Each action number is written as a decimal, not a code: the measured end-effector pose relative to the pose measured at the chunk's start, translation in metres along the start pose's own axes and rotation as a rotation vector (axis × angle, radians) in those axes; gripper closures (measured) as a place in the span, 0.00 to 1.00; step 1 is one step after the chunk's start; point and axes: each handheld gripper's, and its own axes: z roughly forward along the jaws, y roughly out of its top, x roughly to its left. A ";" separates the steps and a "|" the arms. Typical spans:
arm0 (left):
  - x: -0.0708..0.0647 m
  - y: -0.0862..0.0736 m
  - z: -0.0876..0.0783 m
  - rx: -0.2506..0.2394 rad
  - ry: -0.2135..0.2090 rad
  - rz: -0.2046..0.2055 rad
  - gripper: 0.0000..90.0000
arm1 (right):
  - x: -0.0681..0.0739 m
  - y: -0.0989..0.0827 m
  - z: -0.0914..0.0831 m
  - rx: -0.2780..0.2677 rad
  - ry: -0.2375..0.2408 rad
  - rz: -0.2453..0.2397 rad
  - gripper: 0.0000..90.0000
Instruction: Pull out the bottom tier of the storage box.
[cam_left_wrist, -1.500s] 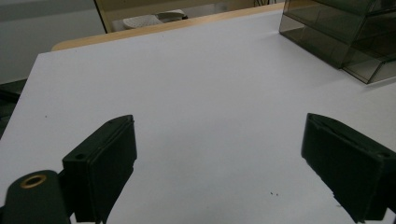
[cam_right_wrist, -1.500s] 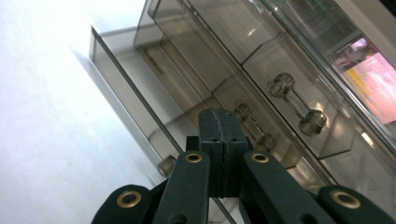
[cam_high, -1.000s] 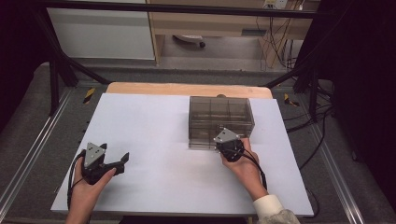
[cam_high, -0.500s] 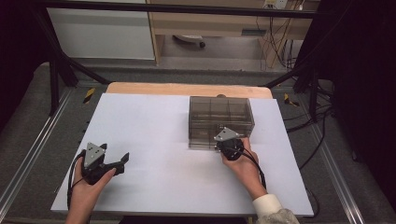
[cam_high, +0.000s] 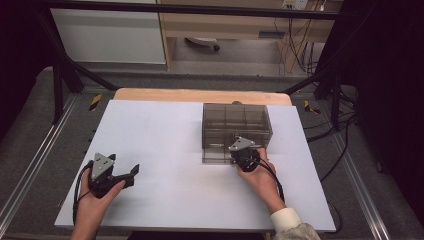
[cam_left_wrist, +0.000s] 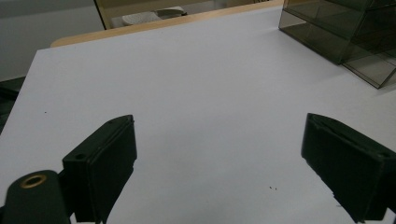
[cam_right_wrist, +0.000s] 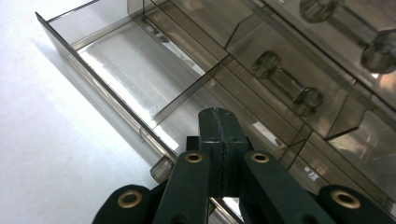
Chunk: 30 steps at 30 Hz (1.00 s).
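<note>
1. At the left we see the left gripper (cam_high: 131, 173) in the person's left hand (cam_high: 92, 207), low over the white table (cam_high: 165, 145) near its near-left corner. Its jaws stand wide apart with nothing but bare tabletop between them.
2. From the left gripper view, the clear drawer box (cam_left_wrist: 345, 32) lies well apart from those jaws, far off toward the upper right.
3. In the middle right of the table stands that drawer box (cam_high: 235, 125), smoky and see-through, with its bottom drawer (cam_high: 220, 152) pulled out toward the person.
4. The right gripper (cam_high: 240, 152), in the right hand (cam_high: 260, 177), sits at the box's near front, at the open drawer.
5. In the right gripper view its jaws are pressed together, pad against pad, their tip above the drawer's (cam_right_wrist: 140, 84) front rim and beside an inner divider (cam_right_wrist: 184, 95). We cannot tell whether they pinch the rim or its knob (cam_right_wrist: 163, 169).
</note>
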 end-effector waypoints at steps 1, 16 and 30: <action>0.000 0.000 0.000 0.000 0.000 0.000 0.11 | 0.000 0.000 -0.001 0.000 0.001 0.003 1.00; 0.000 -0.001 0.001 0.006 -0.001 -0.002 0.11 | -0.011 -0.005 -0.003 0.027 0.025 0.081 1.00; 0.000 0.000 0.001 0.009 0.000 0.000 0.11 | -0.013 -0.004 -0.002 0.036 0.055 0.106 1.00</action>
